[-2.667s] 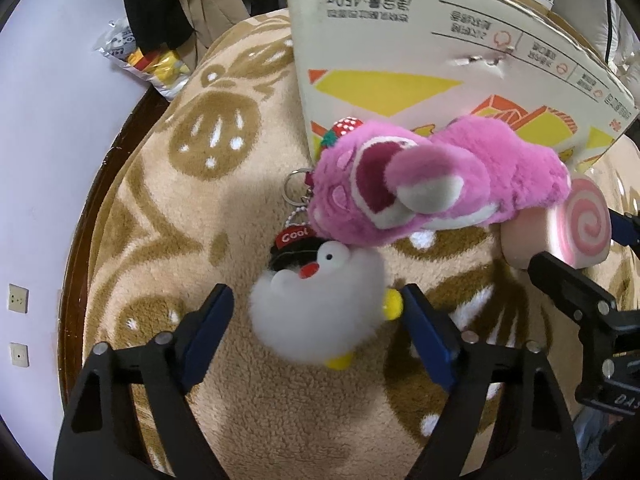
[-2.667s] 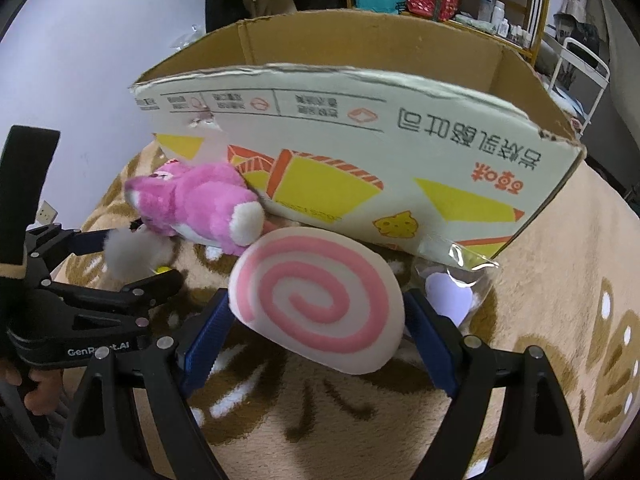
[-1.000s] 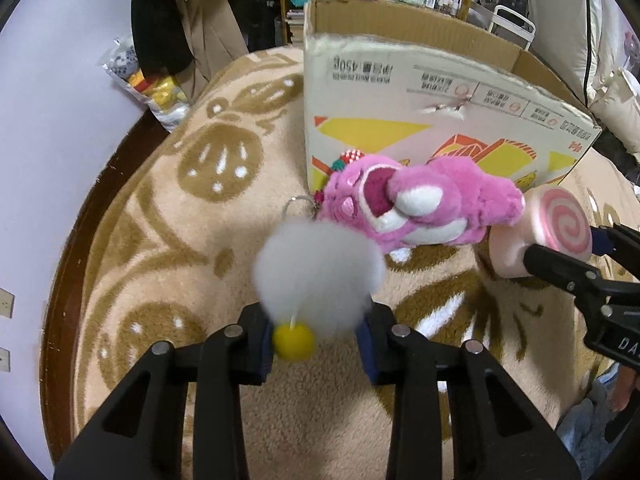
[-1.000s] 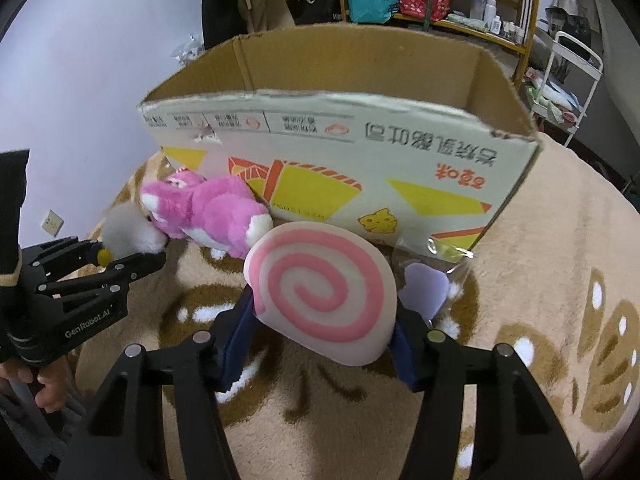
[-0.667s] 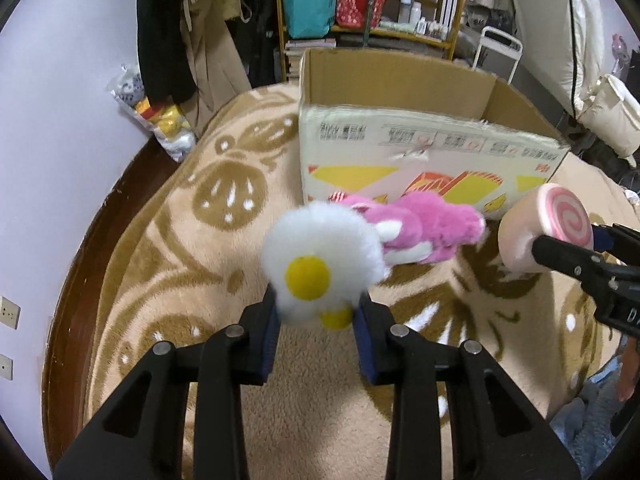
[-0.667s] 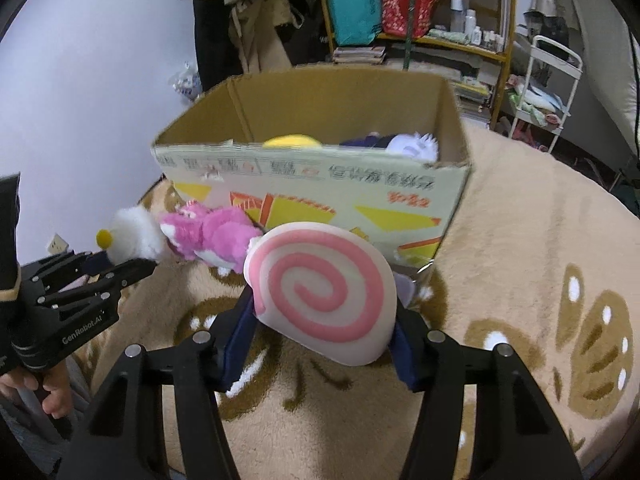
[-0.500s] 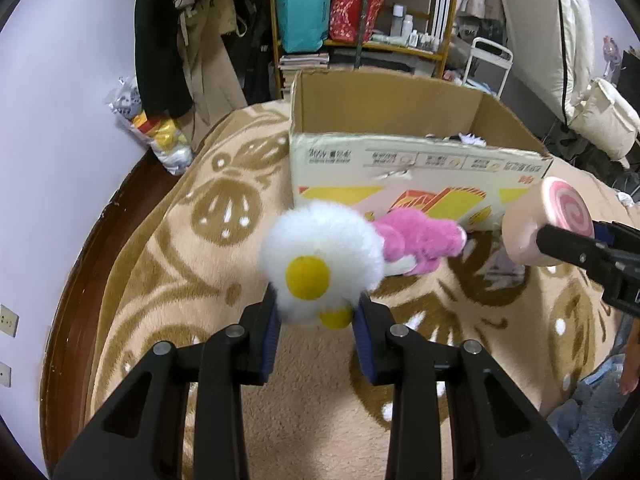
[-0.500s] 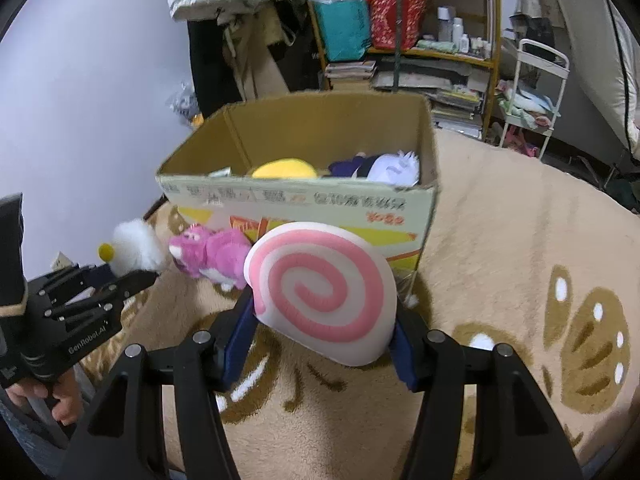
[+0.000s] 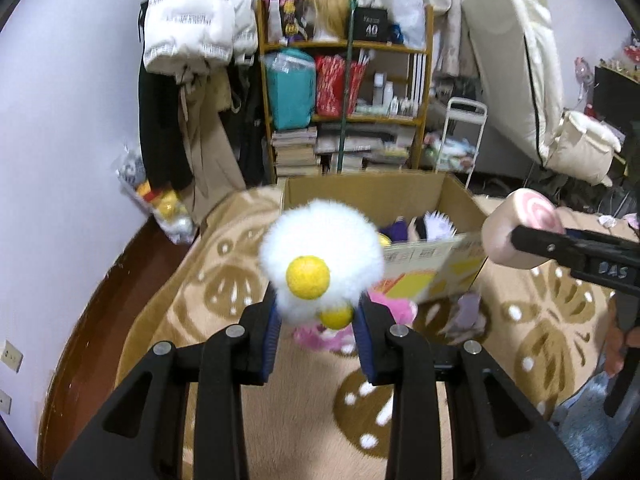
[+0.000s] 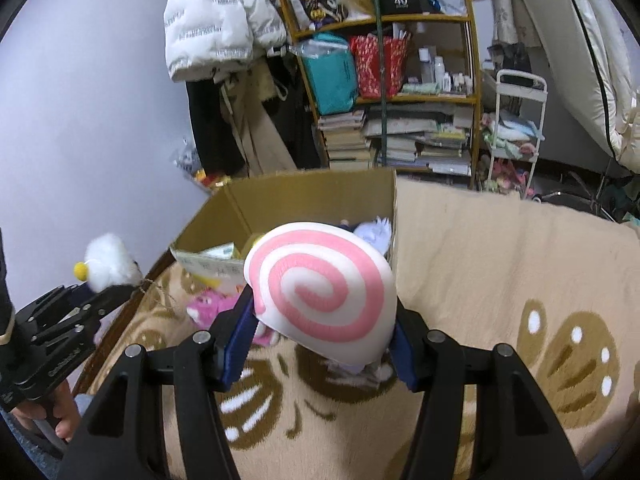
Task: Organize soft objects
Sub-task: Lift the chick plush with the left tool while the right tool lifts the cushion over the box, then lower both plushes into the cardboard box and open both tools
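My left gripper (image 9: 316, 332) is shut on a fluffy white plush with yellow feet (image 9: 320, 252) and holds it high in front of the open cardboard box (image 9: 404, 190). My right gripper (image 10: 322, 340) is shut on a pink-and-white swirl roll plush (image 10: 320, 288), raised near the box (image 10: 312, 196). The swirl plush also shows at the right of the left wrist view (image 9: 520, 228), and the white plush at the left of the right wrist view (image 10: 108, 264). A pink bear plush (image 10: 208, 308) lies on the rug by the box's front. Several soft toys (image 9: 424, 226) lie inside the box.
A beige rug with brown patterns (image 10: 500, 280) covers the round table. A small pale purple item (image 9: 466, 312) lies by the box's front corner. Behind stand a cluttered shelf (image 9: 344, 100), hanging coats (image 9: 192, 80), a white cart (image 10: 516, 128) and a bag of toys (image 9: 160, 204).
Both grippers closed on their plushes on the rug, then lifted them well up; the box interior has come into view and the pink bear stays below.
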A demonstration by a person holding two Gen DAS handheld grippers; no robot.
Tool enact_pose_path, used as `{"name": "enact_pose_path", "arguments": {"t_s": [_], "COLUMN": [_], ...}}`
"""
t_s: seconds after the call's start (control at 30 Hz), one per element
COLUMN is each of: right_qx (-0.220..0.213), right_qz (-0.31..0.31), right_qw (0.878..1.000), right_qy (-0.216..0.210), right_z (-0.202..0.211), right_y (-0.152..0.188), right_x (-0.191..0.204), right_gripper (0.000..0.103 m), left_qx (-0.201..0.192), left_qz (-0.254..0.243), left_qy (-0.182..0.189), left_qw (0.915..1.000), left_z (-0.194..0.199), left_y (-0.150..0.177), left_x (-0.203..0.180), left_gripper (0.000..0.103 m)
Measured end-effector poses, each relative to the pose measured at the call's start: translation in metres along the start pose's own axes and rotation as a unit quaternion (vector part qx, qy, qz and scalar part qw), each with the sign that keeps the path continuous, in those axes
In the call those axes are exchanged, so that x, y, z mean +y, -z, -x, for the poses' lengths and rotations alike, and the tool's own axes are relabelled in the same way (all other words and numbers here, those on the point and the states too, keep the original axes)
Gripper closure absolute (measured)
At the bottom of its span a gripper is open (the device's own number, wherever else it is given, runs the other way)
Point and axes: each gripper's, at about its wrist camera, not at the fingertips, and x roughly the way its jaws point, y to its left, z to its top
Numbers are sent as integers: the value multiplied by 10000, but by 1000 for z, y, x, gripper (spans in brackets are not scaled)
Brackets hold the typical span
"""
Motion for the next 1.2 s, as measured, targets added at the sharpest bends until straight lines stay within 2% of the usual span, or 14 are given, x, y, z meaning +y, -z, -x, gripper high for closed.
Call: {"name": "enact_pose_path", "arguments": {"t_s": [0.13,0.27,0.6,0.83,0.93,1.2], "right_qx": [-296,-532,-965,-1090,-1028,-799], "right_qz": [130,391,532,397,253,-37], "right_qw": [9994,9978,9939,9932,9944,9965], "right_qy": [-105,-22,-28,-9,-71,-231], "right_z": [4,4,0,-18,-29,-51], "right_y": [-9,-15,-34,-42,-40,-34], "right_x": [-1,5,11,5,-2,-17], "right_gripper": [40,40,40,39,39,36], "left_qx": [-308,-563,-850,-721,-583,-304], "left_qz": [-153,-296,-356,-387,-356,-156], "left_qy": [-49,-38,-51,-96,-141,54], "left_qw": [9994,9980,9957,9966,9976,9994], "left_z": [14,19,14,-14,-30,-61], "left_y": [-15,-30,-62,-67,-63,-52], "left_x": [-7,-14,-17,-14,-13,-12], "left_gripper": [71,71,71,71,71,71]}}
